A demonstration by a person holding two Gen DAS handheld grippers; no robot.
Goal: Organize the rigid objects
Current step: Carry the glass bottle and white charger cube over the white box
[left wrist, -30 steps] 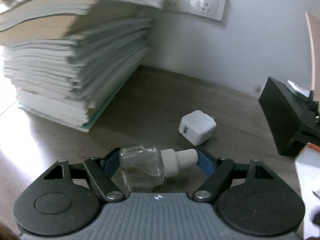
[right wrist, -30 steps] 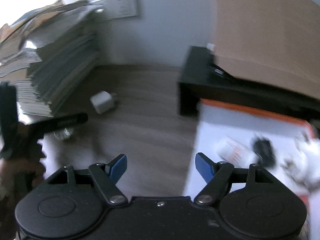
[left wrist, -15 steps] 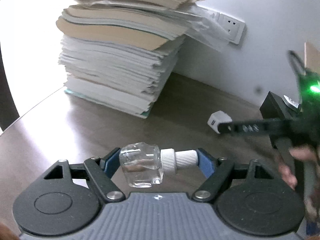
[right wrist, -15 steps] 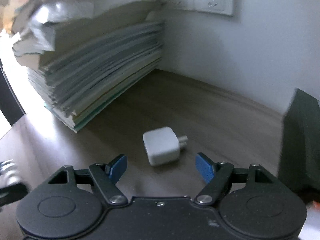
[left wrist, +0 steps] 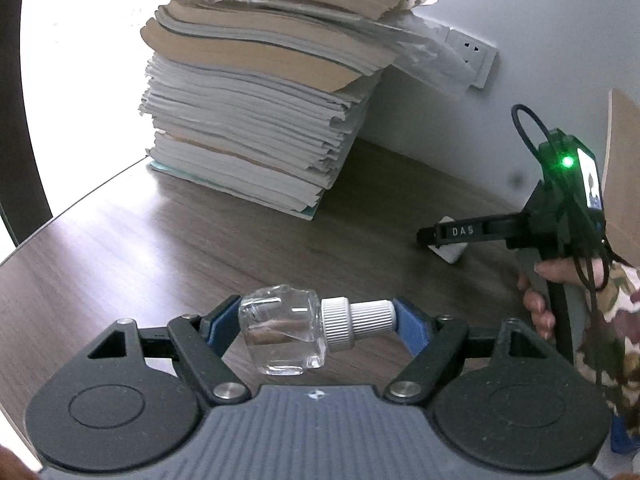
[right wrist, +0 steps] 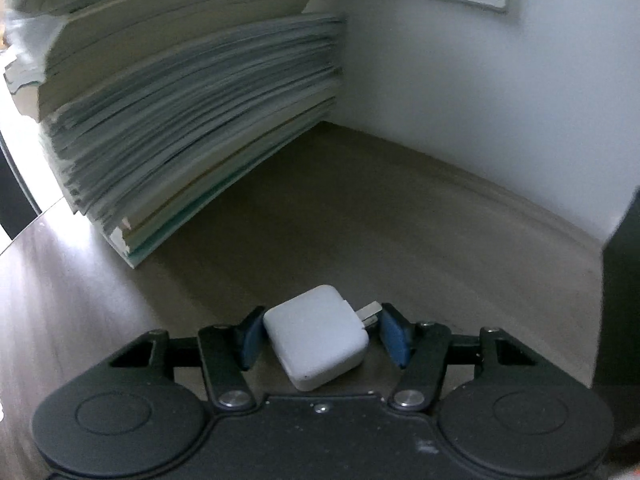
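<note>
A small clear glass bottle point(left wrist: 280, 332) with a white ribbed cap lies sideways in my left gripper point(left wrist: 318, 312), which is shut on it end to end above the dark wooden table point(left wrist: 160, 248). A white plug-in charger point(right wrist: 316, 340) rests on the table between the blue pads of my right gripper point(right wrist: 322, 320). Those jaws are closing on it, the left pad against its body and the right pad against its prongs. In the left wrist view the right gripper point(left wrist: 430, 236) reaches in from the right, over the charger point(left wrist: 452, 255), held by a person's hand point(left wrist: 560, 272).
A tall stack of books and papers point(left wrist: 260, 120) stands at the back left against the wall, also filling the left of the right wrist view point(right wrist: 180, 120). A wall socket point(left wrist: 472, 60) sits above it. A black box point(right wrist: 624, 280) borders the right. The table edge runs along the left.
My right gripper swung left from the orange-rimmed white tray to the charger, dropped over it and narrowed its jaws around it. My left gripper drew back with the bottle, then held still.
</note>
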